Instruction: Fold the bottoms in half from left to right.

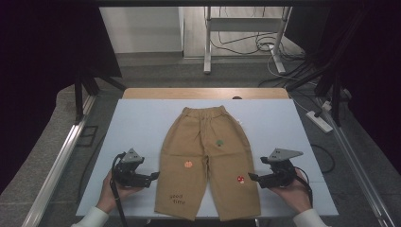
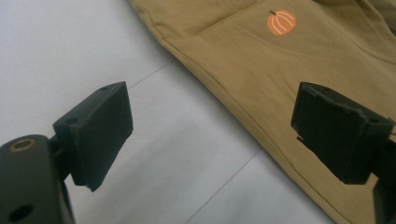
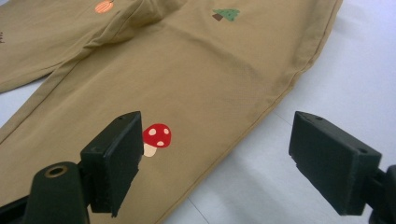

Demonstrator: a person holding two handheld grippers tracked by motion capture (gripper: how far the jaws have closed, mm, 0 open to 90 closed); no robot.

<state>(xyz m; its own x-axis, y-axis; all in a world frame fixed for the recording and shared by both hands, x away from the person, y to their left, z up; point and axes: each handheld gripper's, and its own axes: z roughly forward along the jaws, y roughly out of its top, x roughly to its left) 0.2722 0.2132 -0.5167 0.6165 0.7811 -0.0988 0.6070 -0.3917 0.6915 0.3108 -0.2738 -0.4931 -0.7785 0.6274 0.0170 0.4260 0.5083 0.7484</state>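
A pair of small tan trousers (image 1: 208, 156) lies flat on the pale blue mat (image 1: 137, 127), waistband at the far side and legs toward me. It carries a pumpkin patch (image 2: 281, 22), a red mushroom patch (image 3: 156, 136) and a green tree patch (image 3: 226, 14). My left gripper (image 1: 153, 177) rests low just left of the left leg's outer seam, open, with bare mat and the seam (image 2: 233, 107) between its jaws. My right gripper (image 1: 253, 178) sits at the right leg's outer edge, open over the seam (image 3: 261, 112), with nothing gripped.
A wooden table edge (image 1: 203, 93) shows beyond the mat. Metal rails run along the left (image 1: 61, 156) and right (image 1: 354, 161). A white power strip (image 1: 320, 121) and cables lie on the floor at right. A desk frame (image 1: 246, 28) stands behind.
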